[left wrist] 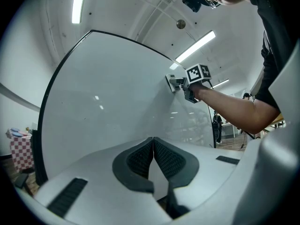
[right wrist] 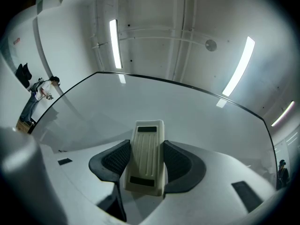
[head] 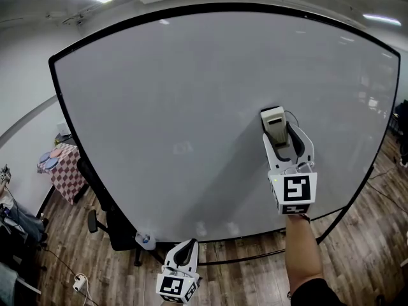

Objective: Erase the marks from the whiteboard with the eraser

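Note:
A large black-framed whiteboard (head: 191, 107) fills the head view; its surface looks clean, with only faint smudges near the middle. My right gripper (head: 275, 121) is raised against the board's right half and is shut on a cream-coloured eraser (head: 274, 123), whose far end touches the board. In the right gripper view the eraser (right wrist: 146, 157) sits clamped lengthwise between the two dark pads. My left gripper (head: 181, 258) hangs low below the board's bottom edge, jaws shut with nothing between them (left wrist: 153, 156). The left gripper view shows the right gripper (left wrist: 180, 83) with the eraser on the board.
A black office chair (head: 115, 225) stands below the board's lower left corner, next to a small blue-and-white object on the floor (head: 145, 240). A table with a chequered cloth (head: 60, 164) is at the far left. Wood flooring runs under the board's stand.

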Demonstrator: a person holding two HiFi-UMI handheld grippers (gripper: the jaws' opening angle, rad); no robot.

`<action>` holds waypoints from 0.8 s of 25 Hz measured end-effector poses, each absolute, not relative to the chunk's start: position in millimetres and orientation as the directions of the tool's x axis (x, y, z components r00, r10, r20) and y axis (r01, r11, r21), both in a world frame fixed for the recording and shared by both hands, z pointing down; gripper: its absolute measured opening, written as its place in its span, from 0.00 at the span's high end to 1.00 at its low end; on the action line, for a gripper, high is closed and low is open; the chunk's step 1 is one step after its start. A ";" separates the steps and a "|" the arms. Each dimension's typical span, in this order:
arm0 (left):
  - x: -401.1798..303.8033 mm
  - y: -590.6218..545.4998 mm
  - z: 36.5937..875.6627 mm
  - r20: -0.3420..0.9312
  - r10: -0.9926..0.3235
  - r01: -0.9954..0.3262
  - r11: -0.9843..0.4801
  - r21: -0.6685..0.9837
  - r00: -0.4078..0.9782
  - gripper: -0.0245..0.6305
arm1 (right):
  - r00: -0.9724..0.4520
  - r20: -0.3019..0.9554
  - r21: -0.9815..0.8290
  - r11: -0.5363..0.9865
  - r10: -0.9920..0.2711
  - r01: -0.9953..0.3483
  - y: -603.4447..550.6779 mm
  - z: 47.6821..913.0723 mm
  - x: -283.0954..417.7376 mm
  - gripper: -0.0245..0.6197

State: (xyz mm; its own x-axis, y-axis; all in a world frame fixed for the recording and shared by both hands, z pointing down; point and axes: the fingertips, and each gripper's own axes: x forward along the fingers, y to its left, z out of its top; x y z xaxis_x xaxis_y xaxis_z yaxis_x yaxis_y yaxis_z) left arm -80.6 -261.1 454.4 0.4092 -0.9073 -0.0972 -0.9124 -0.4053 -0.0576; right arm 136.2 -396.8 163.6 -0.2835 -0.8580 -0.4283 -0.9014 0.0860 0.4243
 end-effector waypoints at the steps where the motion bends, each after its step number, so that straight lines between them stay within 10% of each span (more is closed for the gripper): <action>1: -79.6 -261.2 454.5 -0.097 -0.907 -0.912 -0.407 -0.058 0.410 0.93 | -0.275 -0.427 0.423 0.078 -0.861 -0.903 -397.9 162.7 139.7 0.58; 20: -60.3 -256.5 459.0 -0.098 -0.894 -0.900 -0.433 -0.055 0.437 0.93 | 0.051 -0.450 0.229 -0.170 -0.892 -0.958 -411.6 153.4 302.9 0.58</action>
State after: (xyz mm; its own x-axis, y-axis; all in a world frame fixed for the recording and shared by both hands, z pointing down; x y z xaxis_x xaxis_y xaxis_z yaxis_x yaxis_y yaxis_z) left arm -60.3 -256.5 459.0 0.4367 -0.8942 -0.0984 -0.8996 -0.4333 -0.0547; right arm 302.9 -411.6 153.4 0.0506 -0.8916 -0.4501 -0.9583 -0.1702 0.2294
